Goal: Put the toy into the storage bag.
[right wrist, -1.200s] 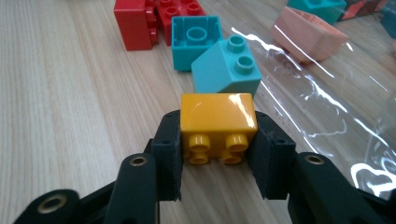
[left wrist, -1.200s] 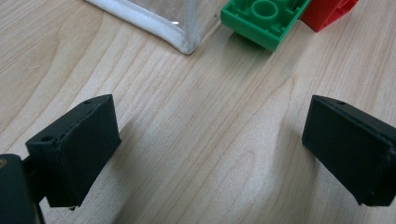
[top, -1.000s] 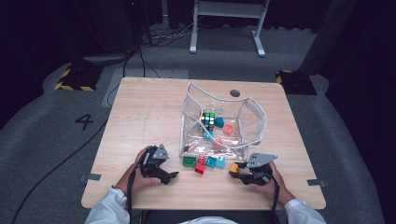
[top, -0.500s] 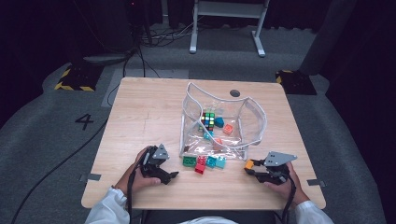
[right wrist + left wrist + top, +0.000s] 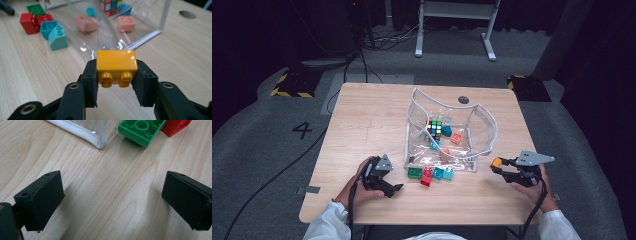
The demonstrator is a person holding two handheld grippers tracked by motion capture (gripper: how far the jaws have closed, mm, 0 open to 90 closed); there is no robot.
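right gripper (image 5: 501, 166) has pulled away to the right from the loose bricks in front of the clear bag (image 5: 484, 135), lifting off the table (image 5: 362, 115), taking the orange brick (image 5: 117, 64) with it, clamped between its jaws; now well clear of bag's right corner.

A dim recording lab: hazard-taped floor (image 5: 291, 84), floor number (image 5: 302, 130), loose cables (image 5: 377, 42).
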